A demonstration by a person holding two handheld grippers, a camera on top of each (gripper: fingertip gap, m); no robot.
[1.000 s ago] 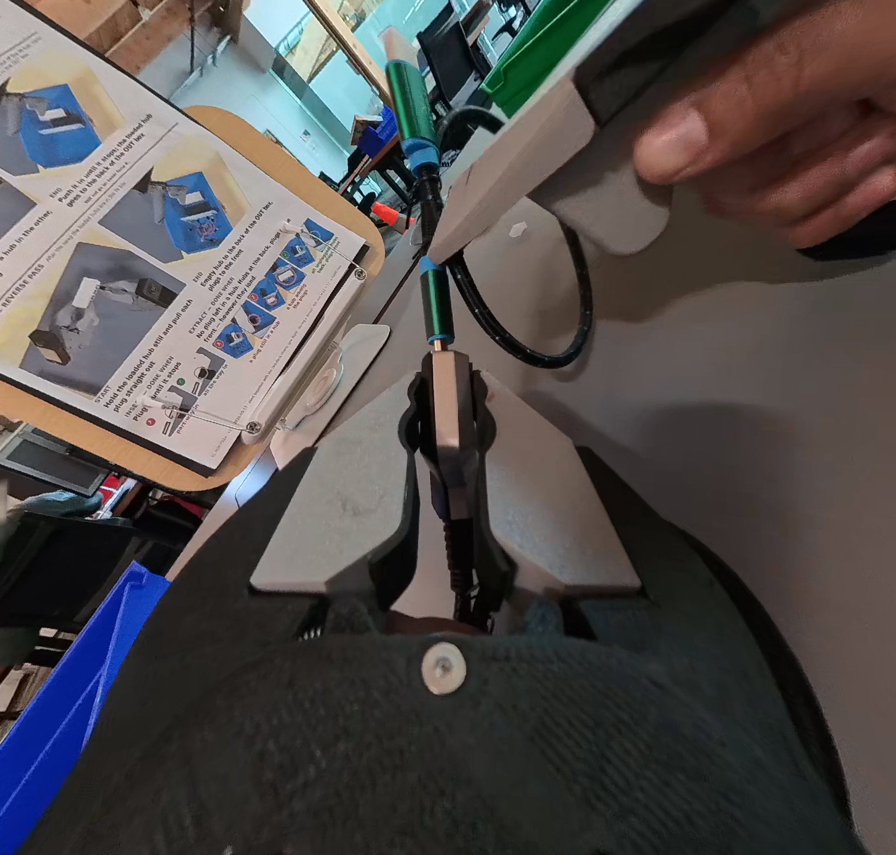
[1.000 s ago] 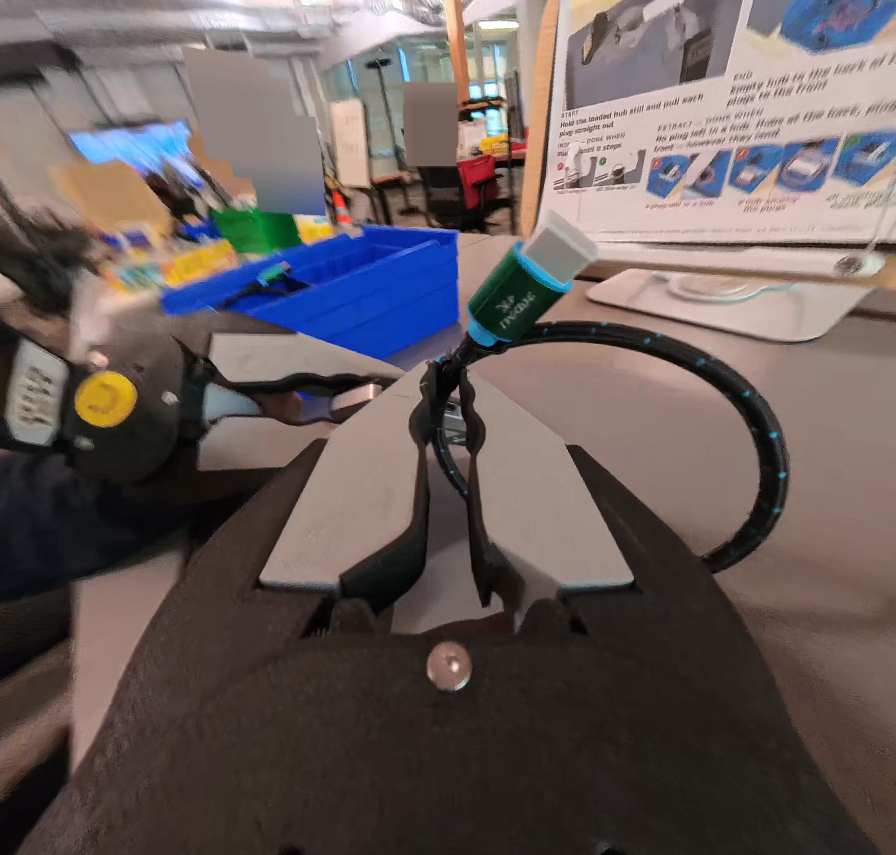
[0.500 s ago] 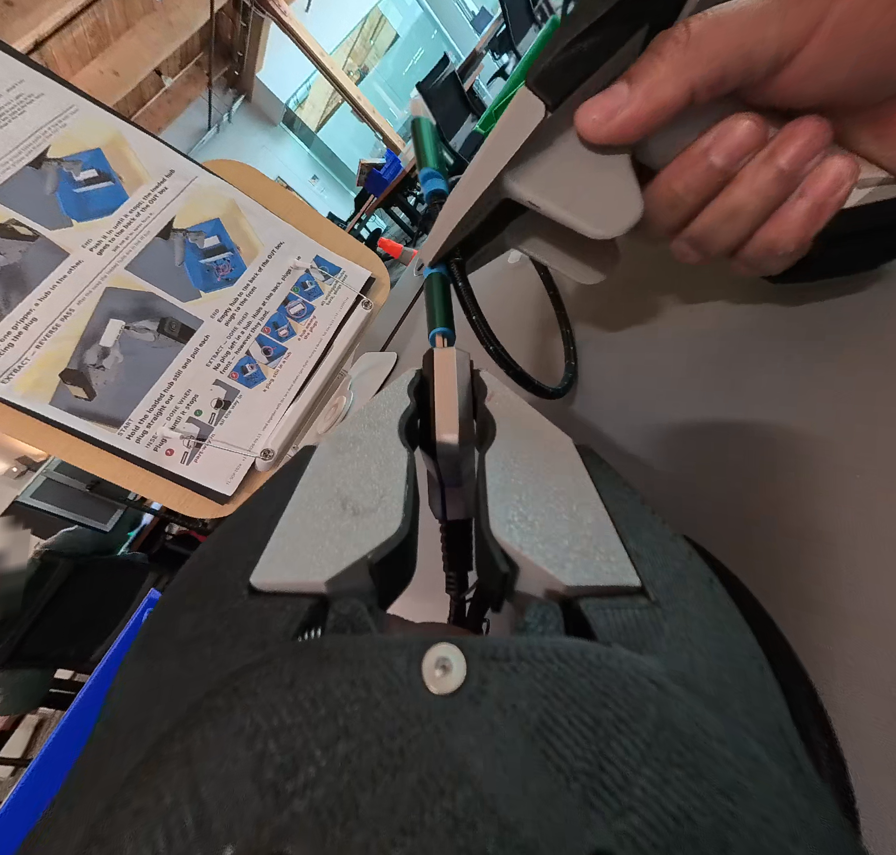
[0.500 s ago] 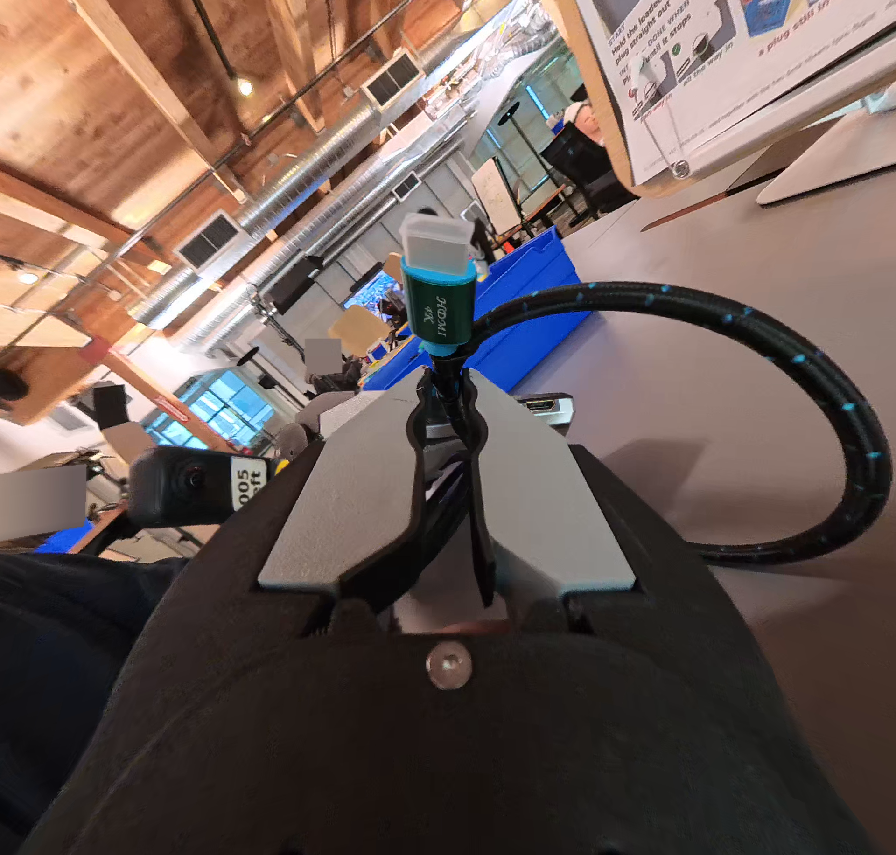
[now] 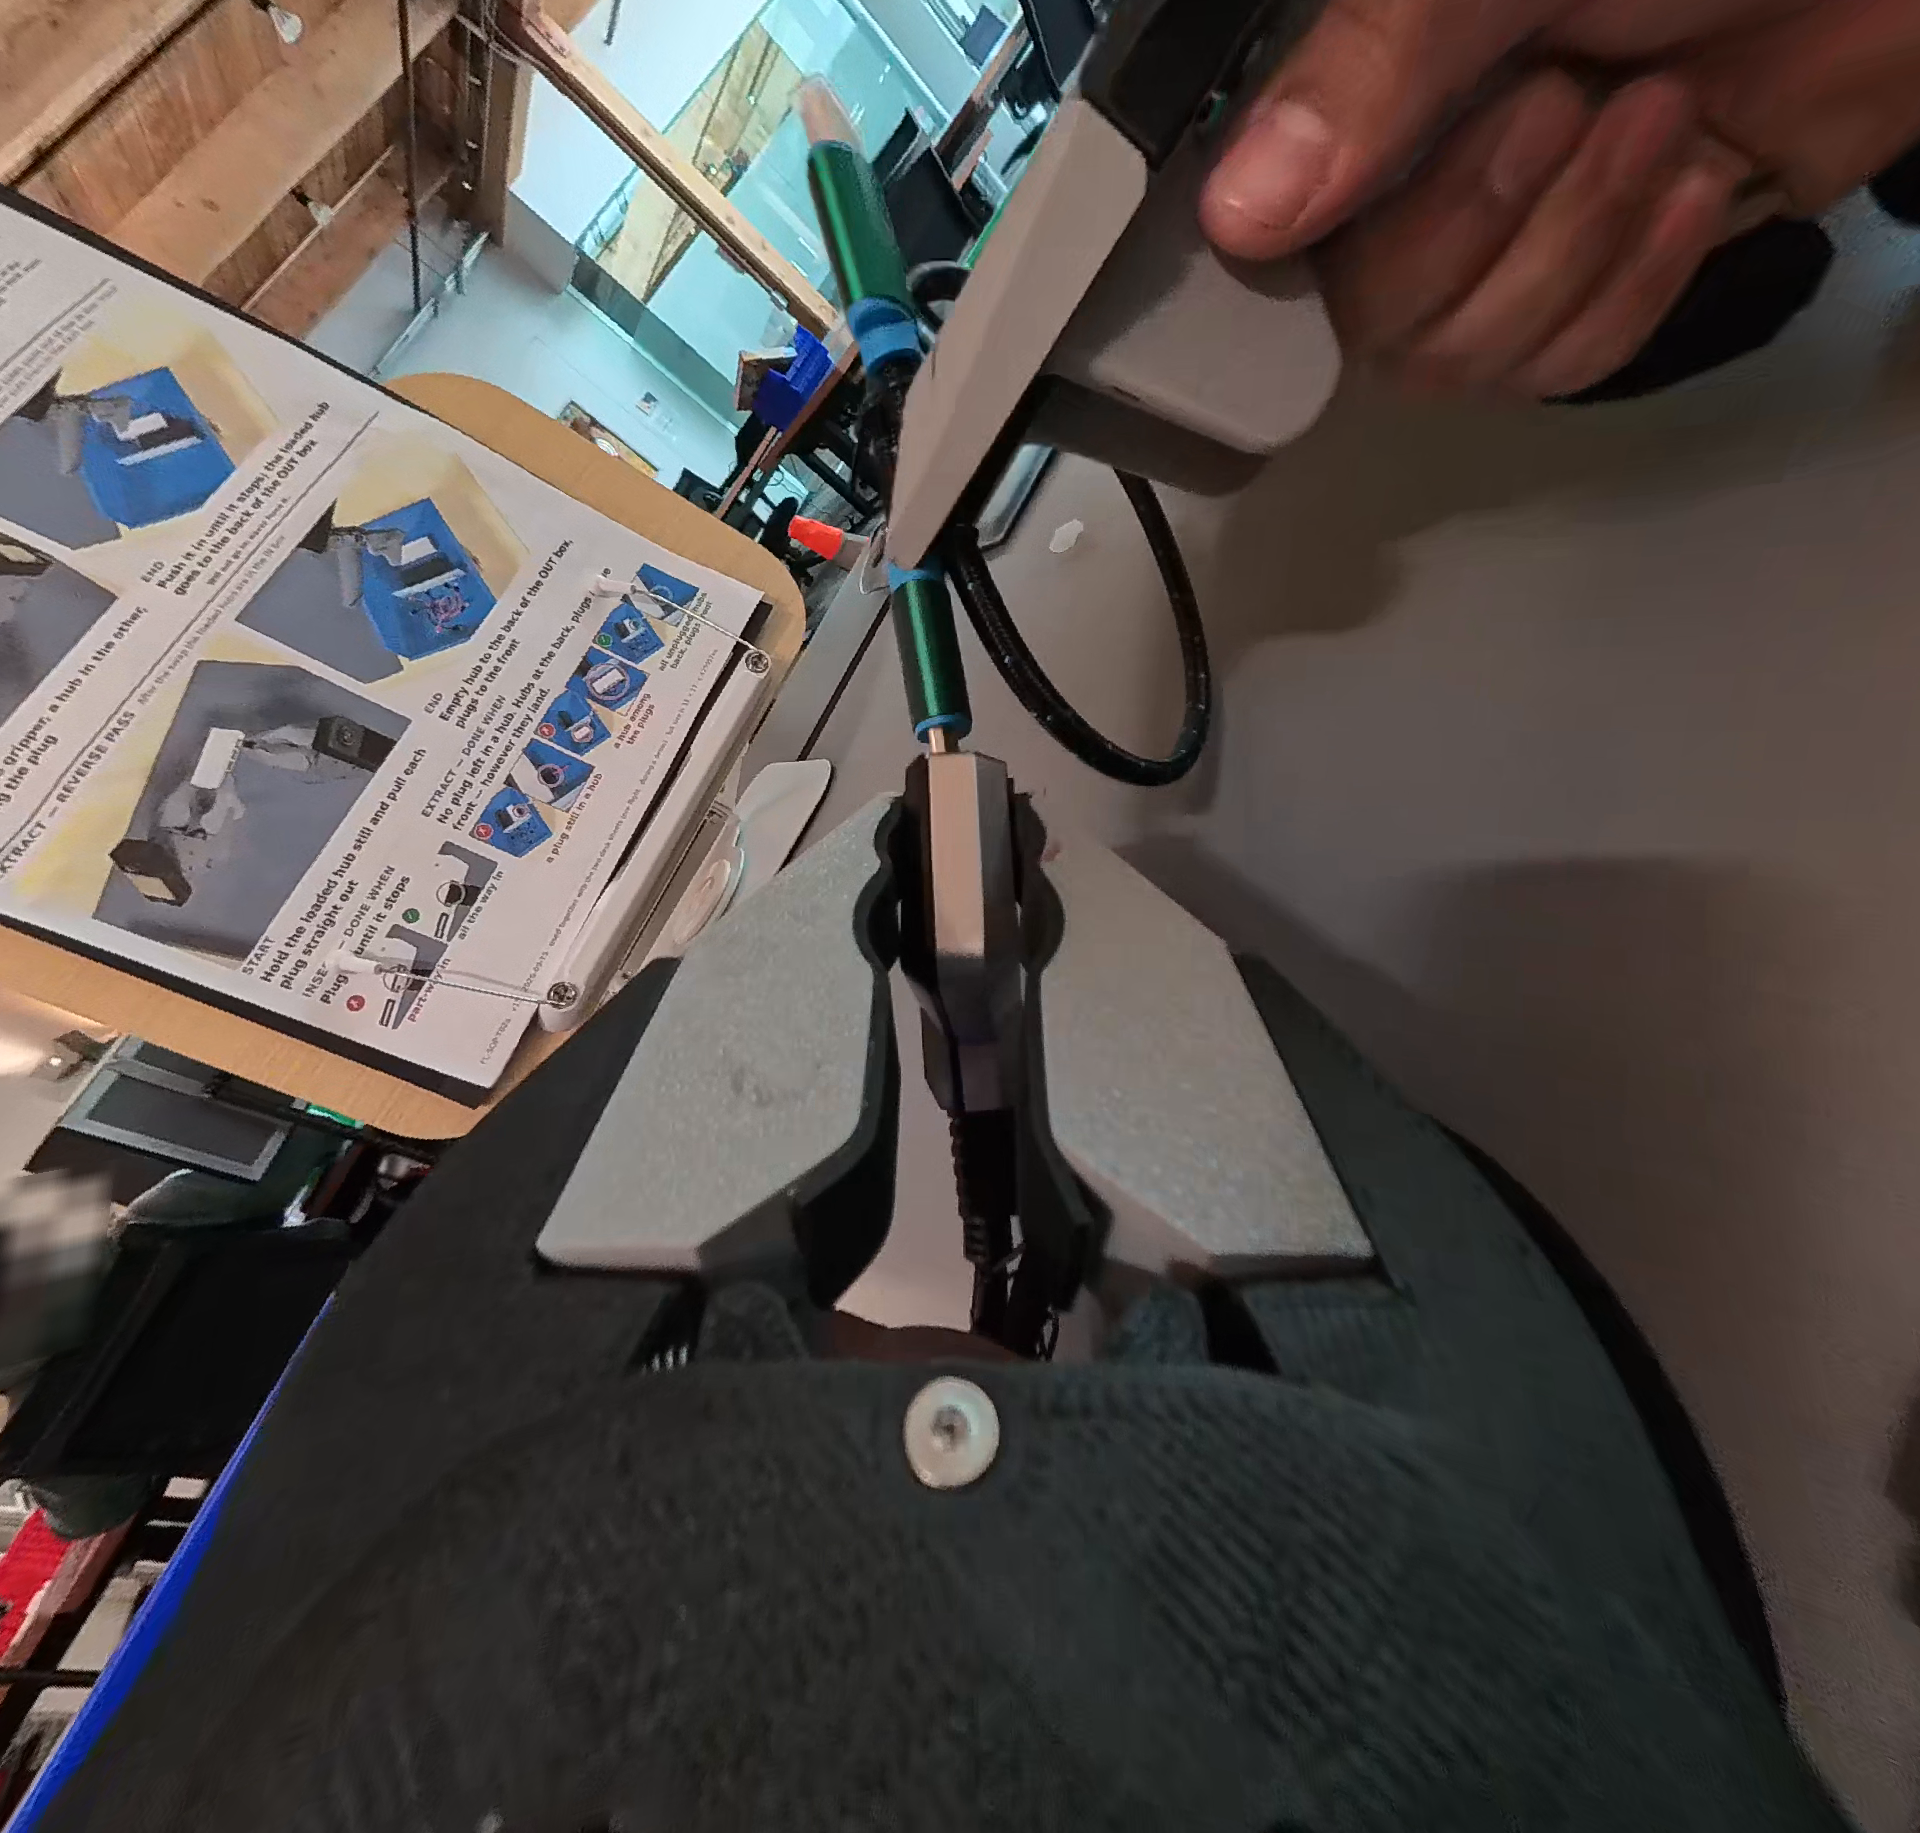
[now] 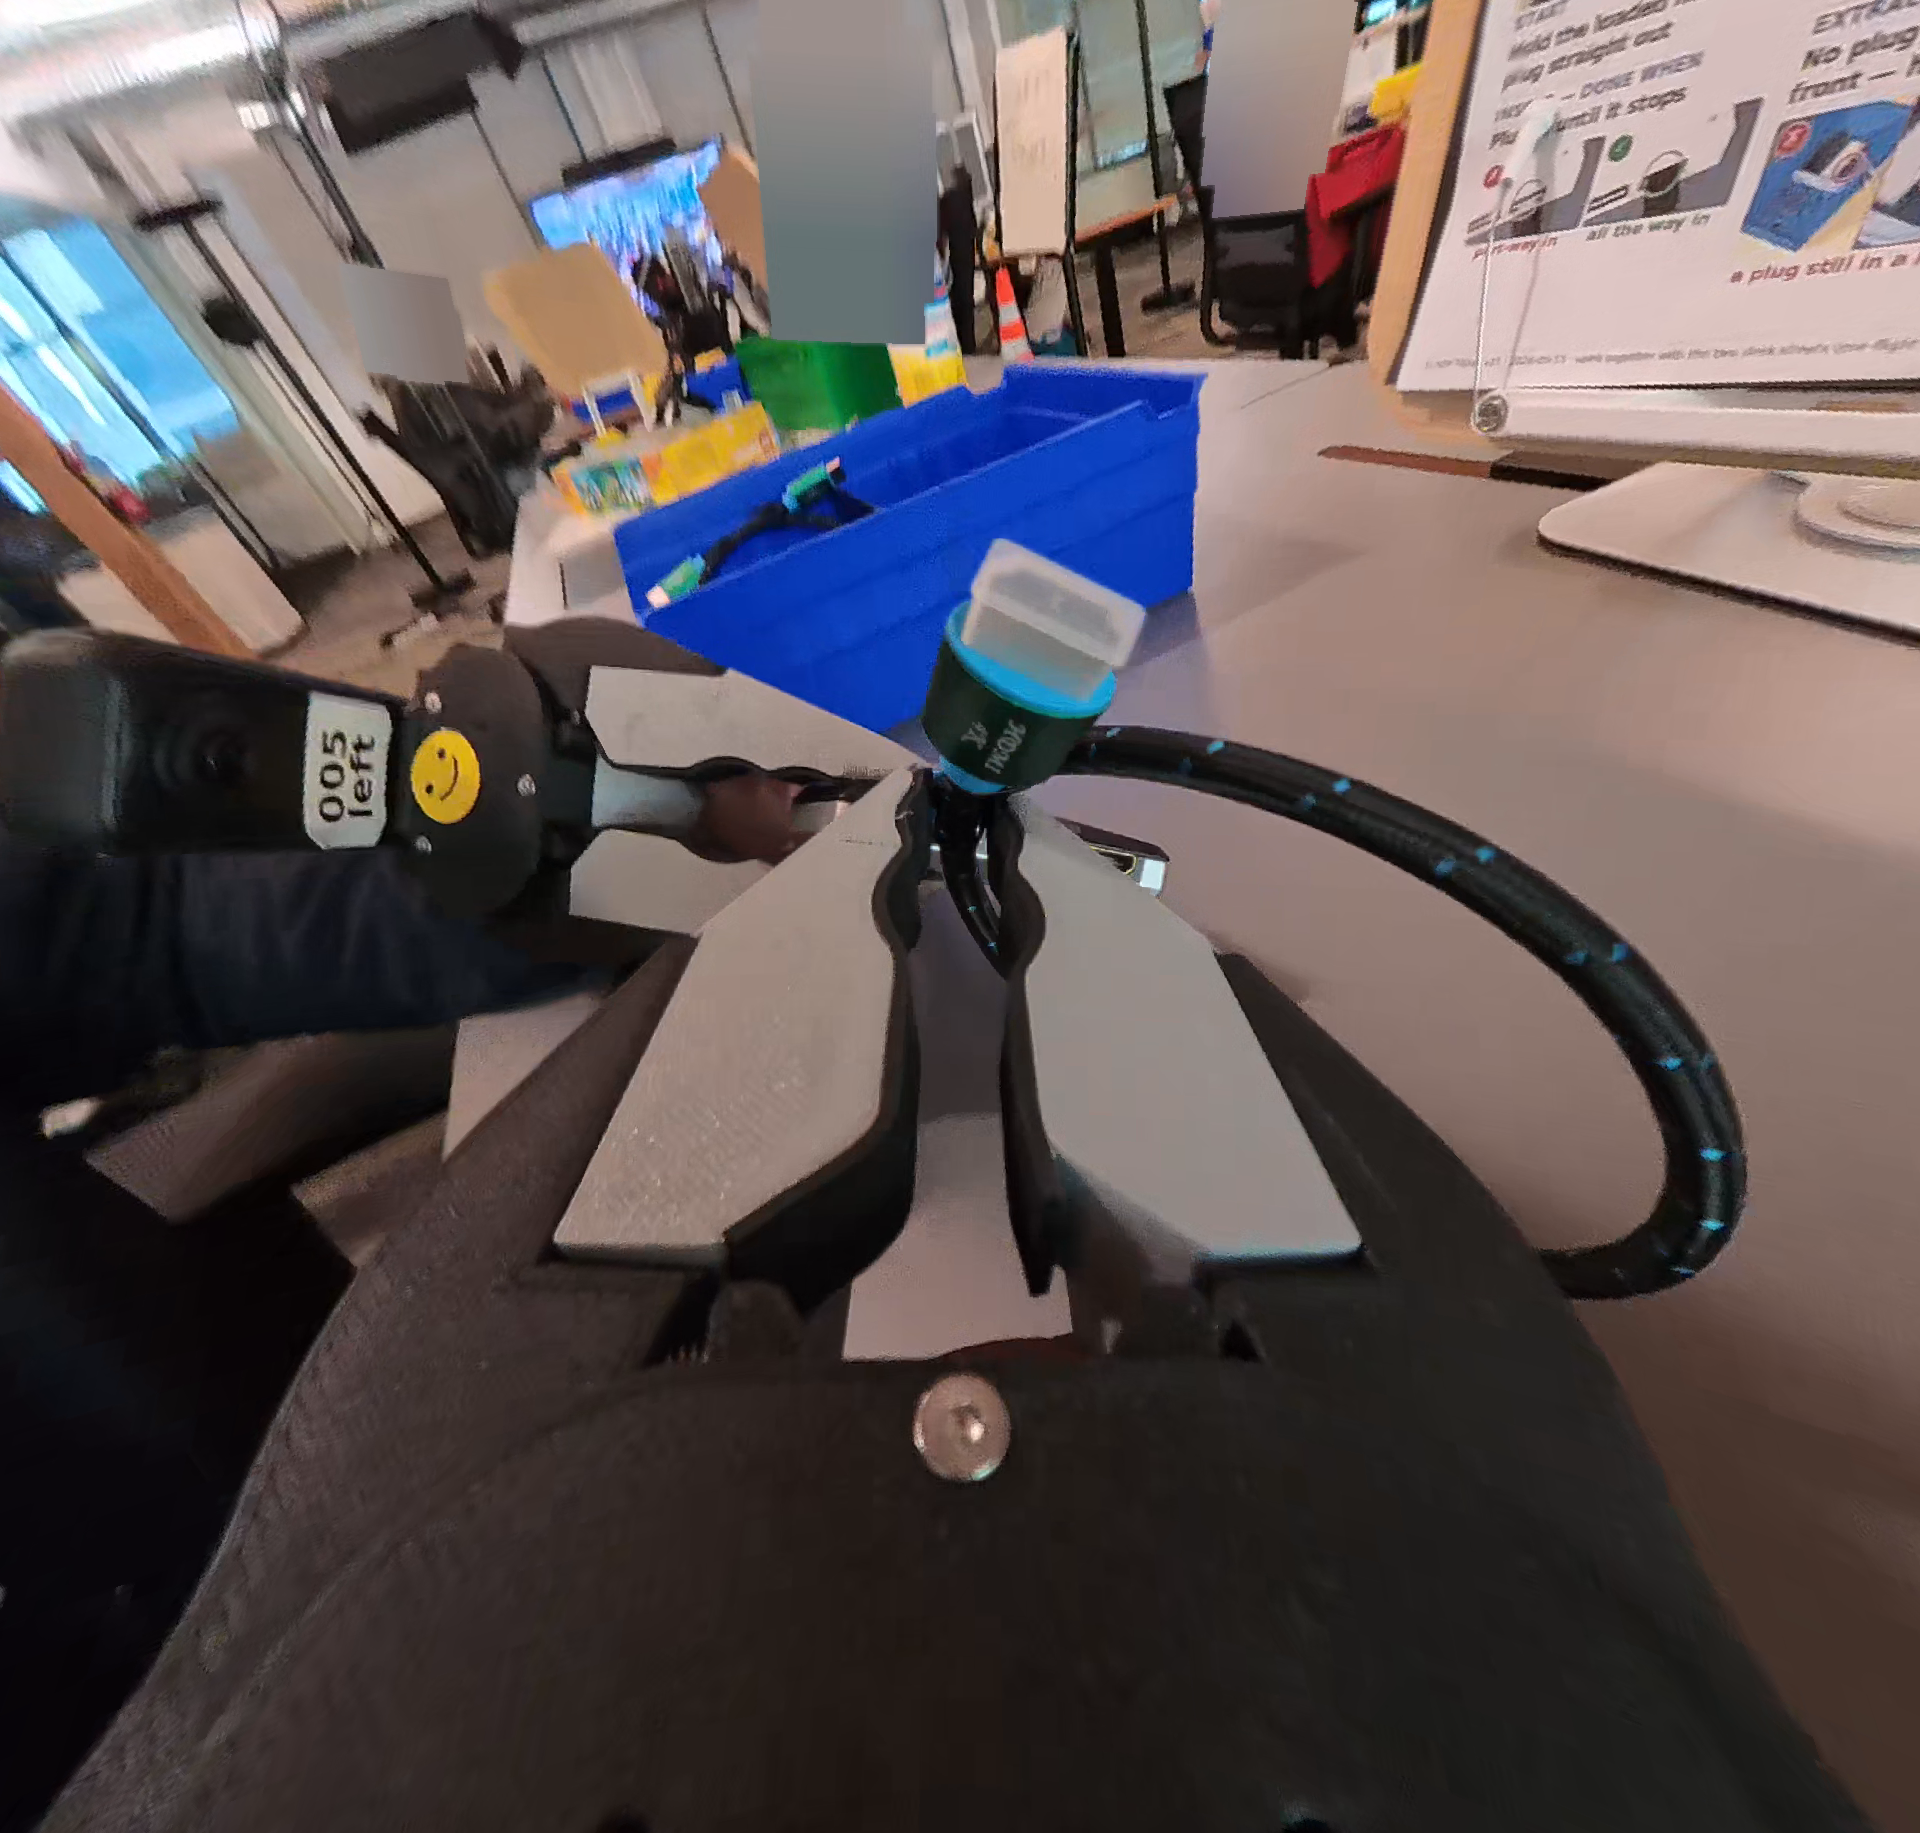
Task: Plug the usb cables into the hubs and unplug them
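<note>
My left gripper (image 5: 961, 848) is shut on a slim grey hub (image 5: 961, 879), held edge-on above the grey table (image 5: 1558, 1056). A green plug (image 5: 930, 651) sits in the hub's far end, with a short bit of its metal tip showing. Its black braided cable (image 5: 1174, 661) loops right and back up to my right gripper (image 5: 904, 536), held by a hand (image 5: 1558, 121). In the right wrist view my right gripper (image 6: 961, 827) is shut on the cable (image 6: 1558, 952) just below a second green plug (image 6: 1023, 682) with a clear cap. The left gripper (image 6: 727, 807) is close on its left.
A blue bin (image 6: 1039, 495) holding more cables stands behind the grippers. An instruction sheet on a wooden board (image 5: 364, 744) leans on a white stand (image 6: 1714, 536) at the table's far side. A blue bin edge (image 5: 156, 1575) lies at the lower left. The gap from one gripper's tips to the other's is roughly 4 cm.
The right gripper tipped up toward the ceiling half a second ago and is level again now. The capped plug swung with it. The left gripper keeps the hub still, plug still in.
</note>
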